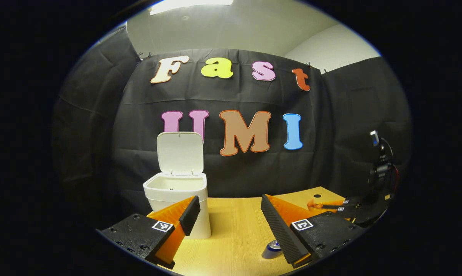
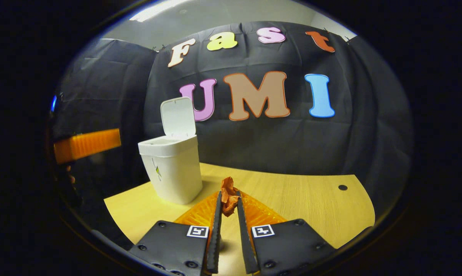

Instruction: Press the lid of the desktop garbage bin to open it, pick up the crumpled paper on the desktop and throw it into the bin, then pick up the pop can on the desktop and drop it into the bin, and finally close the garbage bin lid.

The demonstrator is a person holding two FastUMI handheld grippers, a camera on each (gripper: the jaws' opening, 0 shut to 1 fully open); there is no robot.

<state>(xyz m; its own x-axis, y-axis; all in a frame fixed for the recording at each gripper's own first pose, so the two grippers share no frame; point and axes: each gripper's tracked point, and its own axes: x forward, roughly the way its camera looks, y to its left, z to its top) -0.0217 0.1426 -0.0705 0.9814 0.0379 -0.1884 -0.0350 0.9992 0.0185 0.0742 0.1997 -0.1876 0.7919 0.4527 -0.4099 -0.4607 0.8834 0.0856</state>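
Note:
The white garbage bin stands on the wooden desk with its lid swung up and open. My left gripper is open, its left finger just in front of the bin. A blue pop can lies on the desk behind its right finger. In the right gripper view the bin stands to the left, lid raised. My right gripper is shut on the crumpled orange paper, held above the desk. In the left gripper view the right gripper shows far right with the paper.
The wooden desk has a small round hole near its far right edge. Black cloth walls close in the back and sides. An orange part of the left gripper shows at the left of the right gripper view.

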